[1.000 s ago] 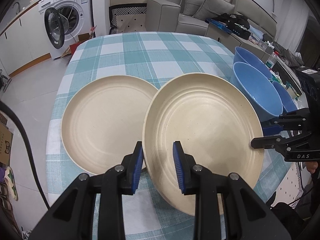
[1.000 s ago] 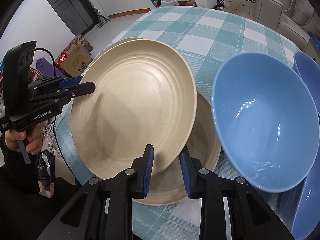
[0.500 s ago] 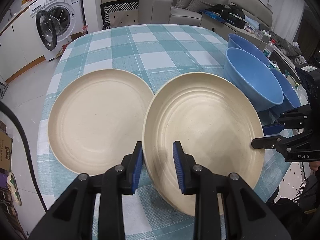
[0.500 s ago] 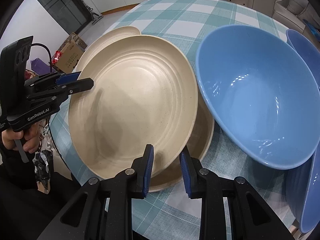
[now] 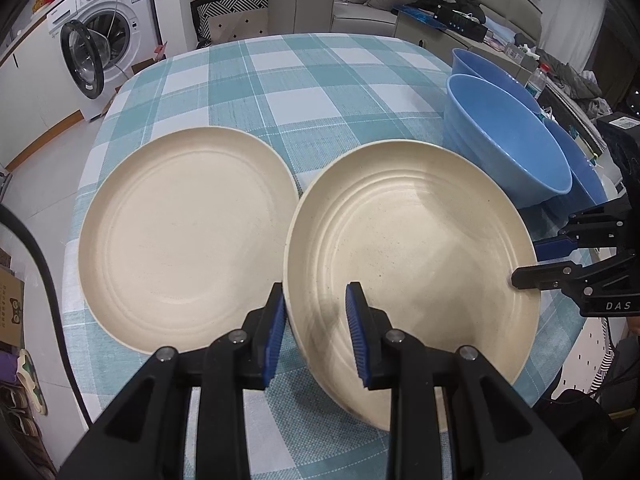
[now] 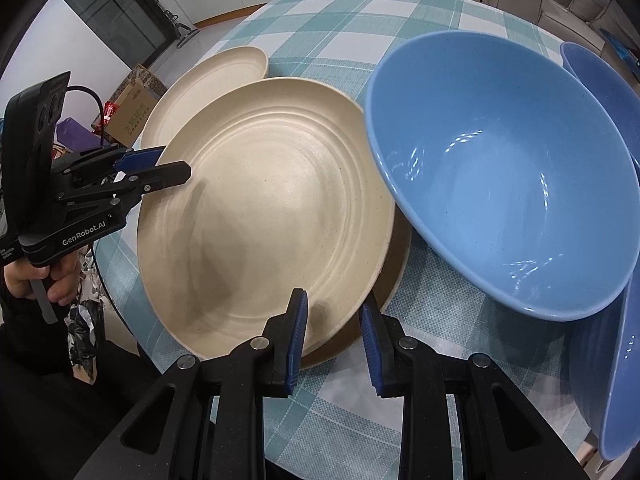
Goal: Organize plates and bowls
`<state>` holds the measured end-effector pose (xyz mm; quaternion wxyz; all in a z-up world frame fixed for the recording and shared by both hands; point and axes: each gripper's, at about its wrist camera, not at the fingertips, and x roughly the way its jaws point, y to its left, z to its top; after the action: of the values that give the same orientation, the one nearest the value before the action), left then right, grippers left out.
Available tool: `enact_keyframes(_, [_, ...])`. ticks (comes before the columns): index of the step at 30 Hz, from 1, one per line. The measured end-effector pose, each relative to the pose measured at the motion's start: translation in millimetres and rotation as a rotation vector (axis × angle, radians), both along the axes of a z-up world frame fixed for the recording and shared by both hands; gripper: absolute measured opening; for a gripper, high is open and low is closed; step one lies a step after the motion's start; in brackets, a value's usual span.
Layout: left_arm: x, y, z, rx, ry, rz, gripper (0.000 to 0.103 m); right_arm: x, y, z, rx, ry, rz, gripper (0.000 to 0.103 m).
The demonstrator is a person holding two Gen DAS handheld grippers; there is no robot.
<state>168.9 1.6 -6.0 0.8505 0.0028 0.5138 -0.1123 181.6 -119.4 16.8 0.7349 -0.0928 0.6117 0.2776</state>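
A cream plate [image 5: 408, 256] [image 6: 264, 216] is held tilted above the checked table by both grippers. My left gripper [image 5: 316, 332] is shut on its near rim; it shows at the left in the right wrist view [image 6: 160, 166]. My right gripper [image 6: 334, 336] is shut on the opposite rim; it shows at the right in the left wrist view [image 5: 532, 262]. A second cream plate [image 5: 188, 236] lies flat to the left. A third cream plate [image 6: 396, 268] lies under the held one. Blue bowls [image 5: 508, 140] [image 6: 500, 176] stand to the right.
The round table [image 5: 288, 80] with a teal checked cloth has edges near both grippers. A washing machine [image 5: 100, 40] and sofa [image 5: 360, 0] stand beyond it. Cardboard boxes [image 6: 132, 104] sit on the floor.
The held plate has stayed in both grippers and moved a little left, away from the blue bowls, with a gap now showing to the flat plate on the left.
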Motion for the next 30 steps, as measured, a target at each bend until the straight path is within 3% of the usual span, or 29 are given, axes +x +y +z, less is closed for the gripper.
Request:
enact_keyframes(13, [2,-7,-5,0.033,-0.008,-0.006,0.028,-1,3,1,-0.057,-0.009,0.039,0.027])
enact_keyframes(30, [-2,-12,-10,0.068,-0.042,-0.004,0.028,-14,18,0,-0.182,-0.131,0.089,0.027])
